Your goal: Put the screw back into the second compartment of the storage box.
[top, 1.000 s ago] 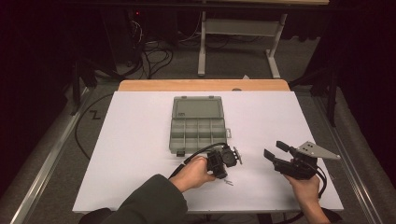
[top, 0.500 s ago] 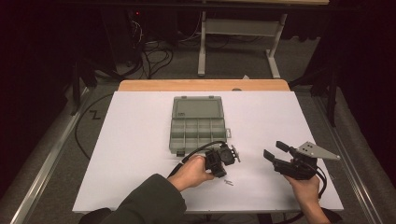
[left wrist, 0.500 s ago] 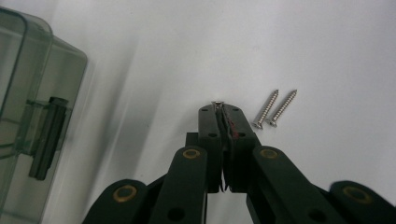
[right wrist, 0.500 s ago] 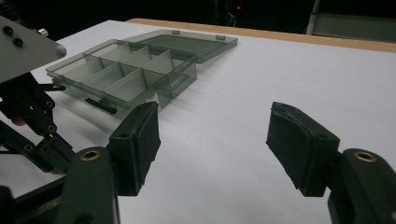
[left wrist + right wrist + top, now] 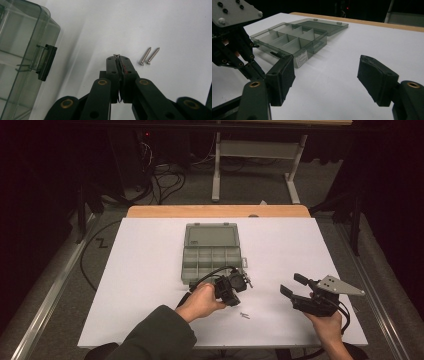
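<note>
From above, a person is sitting at a white bench (image 5: 150, 270) with an open compartment box (image 5: 212, 257) lying at its middle. The left gripper (image 5: 239, 281) is hovering by the box's near right corner, and two screws (image 5: 244, 315) are lying on the bench just behind it.

Along the left gripper (image 5: 119, 58), its jaws are pinching one screw (image 5: 116, 55) at their tips. The two loose screws (image 5: 149, 56) are waiting, so sorting looks barely begun.

Along the right gripper (image 5: 325, 75), its jaws have just been opening and are standing wide with nothing between them. The box's compartments (image 5: 287, 40) are looking empty.
</note>
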`<state>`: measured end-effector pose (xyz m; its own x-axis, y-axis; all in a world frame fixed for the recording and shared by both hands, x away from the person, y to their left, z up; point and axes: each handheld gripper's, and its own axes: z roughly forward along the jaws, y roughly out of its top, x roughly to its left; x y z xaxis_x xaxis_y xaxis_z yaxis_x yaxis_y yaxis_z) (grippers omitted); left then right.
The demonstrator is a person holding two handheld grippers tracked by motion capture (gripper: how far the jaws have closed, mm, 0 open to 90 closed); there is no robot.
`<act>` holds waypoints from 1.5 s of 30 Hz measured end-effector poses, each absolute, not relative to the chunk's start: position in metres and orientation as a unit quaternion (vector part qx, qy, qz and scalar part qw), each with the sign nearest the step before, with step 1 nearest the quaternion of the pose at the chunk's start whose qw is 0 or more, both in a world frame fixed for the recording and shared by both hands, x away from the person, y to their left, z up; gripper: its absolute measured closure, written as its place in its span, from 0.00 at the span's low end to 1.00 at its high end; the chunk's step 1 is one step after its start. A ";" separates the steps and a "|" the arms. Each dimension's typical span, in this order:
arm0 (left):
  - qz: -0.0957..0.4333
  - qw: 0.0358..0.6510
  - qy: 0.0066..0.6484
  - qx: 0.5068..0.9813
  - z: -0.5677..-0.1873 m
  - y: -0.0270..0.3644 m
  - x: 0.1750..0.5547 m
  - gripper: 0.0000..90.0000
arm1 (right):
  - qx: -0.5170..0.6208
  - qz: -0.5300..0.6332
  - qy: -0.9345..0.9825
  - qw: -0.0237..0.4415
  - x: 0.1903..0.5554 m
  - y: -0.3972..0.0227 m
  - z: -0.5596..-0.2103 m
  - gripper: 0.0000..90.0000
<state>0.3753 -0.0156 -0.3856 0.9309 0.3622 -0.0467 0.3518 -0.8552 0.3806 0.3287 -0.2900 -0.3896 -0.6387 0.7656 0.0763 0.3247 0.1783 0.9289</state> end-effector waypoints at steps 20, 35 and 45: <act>0.022 0.225 0.229 0.947 -0.366 0.015 0.385 0.97 | 0.344 0.539 0.737 0.218 0.322 -0.289 -0.389 0.33; 0.043 0.241 0.278 0.929 -0.350 0.048 0.403 0.97 | 0.329 0.548 0.739 0.212 0.316 -0.285 -0.390 0.32; 0.046 0.244 0.303 0.920 -0.345 0.061 0.416 0.97 | 0.331 0.550 0.736 0.212 0.317 -0.284 -0.390 0.32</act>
